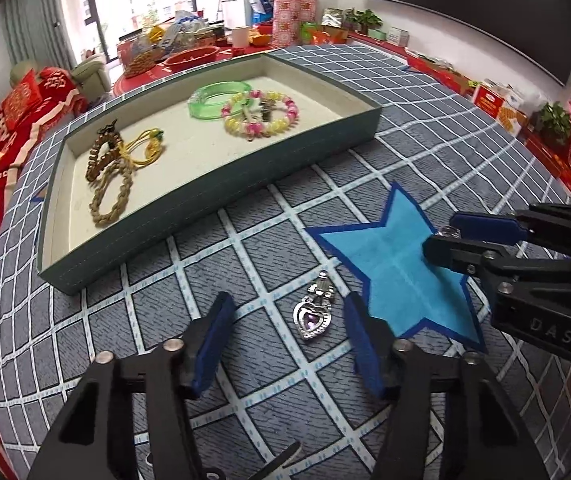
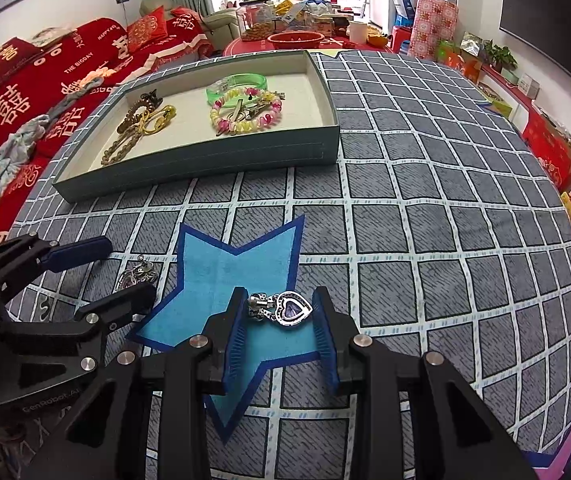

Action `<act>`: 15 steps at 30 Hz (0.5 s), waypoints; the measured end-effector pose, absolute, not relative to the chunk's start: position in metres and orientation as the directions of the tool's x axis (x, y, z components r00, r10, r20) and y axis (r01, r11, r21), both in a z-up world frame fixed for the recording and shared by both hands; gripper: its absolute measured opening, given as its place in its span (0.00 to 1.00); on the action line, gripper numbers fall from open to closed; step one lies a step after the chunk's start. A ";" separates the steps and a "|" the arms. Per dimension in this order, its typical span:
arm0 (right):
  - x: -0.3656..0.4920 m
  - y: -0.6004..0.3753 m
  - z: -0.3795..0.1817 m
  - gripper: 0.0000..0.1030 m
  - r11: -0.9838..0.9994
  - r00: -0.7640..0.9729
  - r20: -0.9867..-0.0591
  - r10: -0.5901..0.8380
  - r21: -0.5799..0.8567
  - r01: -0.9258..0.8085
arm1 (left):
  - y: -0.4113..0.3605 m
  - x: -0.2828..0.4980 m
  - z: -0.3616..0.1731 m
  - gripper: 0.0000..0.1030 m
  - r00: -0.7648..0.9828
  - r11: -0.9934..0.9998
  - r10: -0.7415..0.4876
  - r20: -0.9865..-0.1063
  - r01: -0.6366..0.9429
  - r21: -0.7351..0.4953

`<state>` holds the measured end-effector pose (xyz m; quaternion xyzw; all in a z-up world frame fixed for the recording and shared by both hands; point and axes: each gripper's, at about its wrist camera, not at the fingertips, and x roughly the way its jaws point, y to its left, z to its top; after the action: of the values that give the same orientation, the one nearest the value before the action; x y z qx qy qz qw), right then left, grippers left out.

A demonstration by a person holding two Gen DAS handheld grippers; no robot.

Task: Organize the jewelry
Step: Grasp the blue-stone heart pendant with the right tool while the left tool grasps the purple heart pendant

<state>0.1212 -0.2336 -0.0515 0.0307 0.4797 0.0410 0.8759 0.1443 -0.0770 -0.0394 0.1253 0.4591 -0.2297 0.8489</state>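
A silver heart pendant with a purple stone (image 1: 313, 314) lies on the checked tablecloth between the blue pads of my left gripper (image 1: 289, 300). The pads stand apart from it on both sides, so that gripper is open. My right gripper (image 2: 279, 294) is shut on a second heart pendant (image 2: 291, 308) over the blue star patch (image 2: 221, 276). In the right wrist view my left gripper (image 2: 131, 270) comes in from the left around the first pendant (image 2: 137, 274). In the left wrist view my right gripper (image 1: 441, 236) sits over the star patch (image 1: 389, 256).
A grey-green tray (image 1: 213, 184) with a cream lining stands behind. It holds a green bangle (image 1: 213, 100), a pink and yellow bead bracelet (image 1: 261, 116) and braided brown bracelets (image 1: 109, 196). A red sofa (image 2: 45, 76) lies left of the table, and boxes (image 2: 553, 152) line the right wall.
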 end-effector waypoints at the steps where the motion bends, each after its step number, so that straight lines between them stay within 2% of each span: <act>1: 0.120 -0.233 -0.051 0.35 0.995 0.537 -0.838 0.101 0.093 -0.041 | -0.078 0.143 -0.039 0.60 0.470 0.860 -0.277 -0.838 0.511 0.002; 4: 0.121 -0.233 -0.051 0.35 0.995 0.536 -0.838 0.100 0.094 -0.038 | -0.080 0.142 -0.038 0.55 0.464 0.854 -0.282 -0.840 0.520 0.001; 6: 0.120 -0.233 -0.051 0.35 0.995 0.536 -0.838 0.100 0.094 -0.038 | -0.081 0.140 -0.037 0.48 0.461 0.850 -0.285 -0.841 0.527 0.000; 8: 0.121 -0.234 -0.051 0.35 0.995 0.537 -0.838 0.099 0.095 -0.035 | -0.083 0.139 -0.037 0.48 0.459 0.848 -0.283 -0.842 0.530 0.004; 9: 0.121 -0.234 -0.051 0.35 0.995 0.537 -0.838 0.100 0.096 -0.034 | -0.083 0.139 -0.037 0.45 0.458 0.847 -0.284 -0.843 0.532 0.003; 10: 0.121 -0.235 -0.050 0.35 0.995 0.537 -0.838 0.100 0.098 -0.032 | -0.083 0.138 -0.037 0.35 0.456 0.845 -0.288 -0.842 0.535 0.002; 11: 0.121 -0.235 -0.050 0.35 0.995 0.537 -0.838 0.100 0.099 -0.030 | -0.083 0.138 -0.037 0.32 0.457 0.844 -0.285 -0.842 0.536 0.005; 15: 0.121 -0.235 -0.050 0.35 0.995 0.538 -0.837 0.099 0.101 -0.027 | -0.083 0.136 -0.036 0.31 0.456 0.842 -0.287 -0.842 0.540 0.005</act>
<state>0.1207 -0.2352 -0.0499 0.0376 0.4795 0.0361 0.8760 0.1363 -0.0831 -0.0361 0.1374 0.4600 -0.2456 0.8421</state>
